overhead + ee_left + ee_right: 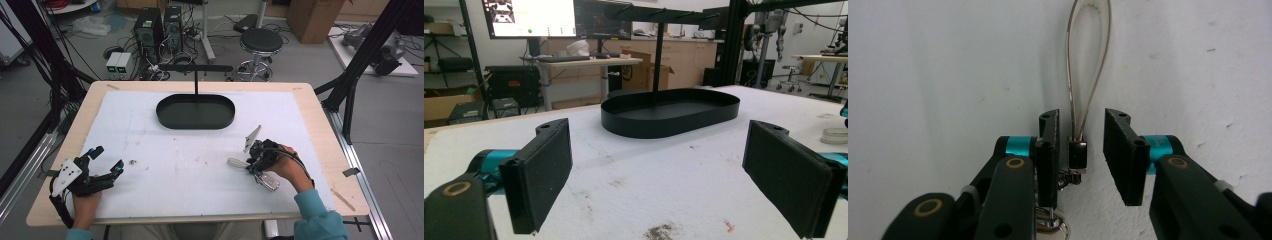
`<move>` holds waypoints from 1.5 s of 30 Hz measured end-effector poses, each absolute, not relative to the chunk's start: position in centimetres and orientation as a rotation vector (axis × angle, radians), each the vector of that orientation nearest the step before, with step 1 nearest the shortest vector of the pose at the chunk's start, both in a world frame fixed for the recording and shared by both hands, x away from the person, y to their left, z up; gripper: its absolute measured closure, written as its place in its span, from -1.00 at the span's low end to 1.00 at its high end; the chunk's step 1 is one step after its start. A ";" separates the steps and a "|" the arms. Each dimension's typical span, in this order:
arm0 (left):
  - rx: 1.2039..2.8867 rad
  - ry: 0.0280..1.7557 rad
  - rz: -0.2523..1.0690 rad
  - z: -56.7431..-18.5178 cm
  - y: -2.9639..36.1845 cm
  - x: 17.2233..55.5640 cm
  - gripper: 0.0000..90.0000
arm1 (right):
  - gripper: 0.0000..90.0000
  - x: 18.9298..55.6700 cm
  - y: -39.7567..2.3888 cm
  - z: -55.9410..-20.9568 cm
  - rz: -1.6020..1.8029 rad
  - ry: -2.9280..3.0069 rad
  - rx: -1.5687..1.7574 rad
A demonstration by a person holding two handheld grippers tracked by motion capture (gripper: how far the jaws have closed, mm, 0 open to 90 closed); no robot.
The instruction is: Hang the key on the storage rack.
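A key fob with a clear strap loop (1089,55) and a small metal clasp (1078,156) lies on the white mat (190,160). My right gripper (1082,125) is open, one jaw on each side of the clasp, with a narrow gap on both sides. A metal ring (1058,222) of the fob shows below the left jaw. In the high view the strap loop (236,162) pokes out left of the right gripper (252,162), and a silver piece (268,181) lies by the hand. My left gripper (108,158) rests at the mat's front left, open wide and holding nothing (664,170).
A black oval tray (165,117) with an upright T-shaped stand (196,70) sits at the back middle of the mat. A small dark speck (133,162) lies just right of the left gripper. Black frame posts (350,85) stand off the table's right edge.
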State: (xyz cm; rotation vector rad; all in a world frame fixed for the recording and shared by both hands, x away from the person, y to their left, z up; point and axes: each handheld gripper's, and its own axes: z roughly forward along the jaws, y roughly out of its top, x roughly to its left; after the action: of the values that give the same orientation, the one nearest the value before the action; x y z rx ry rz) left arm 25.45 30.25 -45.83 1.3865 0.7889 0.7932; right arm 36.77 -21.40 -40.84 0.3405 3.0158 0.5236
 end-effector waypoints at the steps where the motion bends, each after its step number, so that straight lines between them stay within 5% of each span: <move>1: 1.387 0.789 0.793 -45.8 30.2 25.4 -0.71 | 0.55 36.8 -21.3 -40.9 0.519 3.017 0.331; 10: 1.386 0.789 0.793 -45.8 30.2 25.5 -0.71 | 0.82 36.5 -20.8 -41.1 0.431 3.020 0.281; 45: 1.385 0.790 0.792 -45.8 30.3 25.5 -0.71 | 0.83 37.3 -22.8 -36.5 1.176 2.556 0.677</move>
State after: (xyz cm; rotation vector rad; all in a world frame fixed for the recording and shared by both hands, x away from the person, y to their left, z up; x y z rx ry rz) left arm 25.46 30.25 -45.83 1.3850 0.7902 0.7917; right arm 37.26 -22.82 -36.48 0.6770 2.5561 1.1762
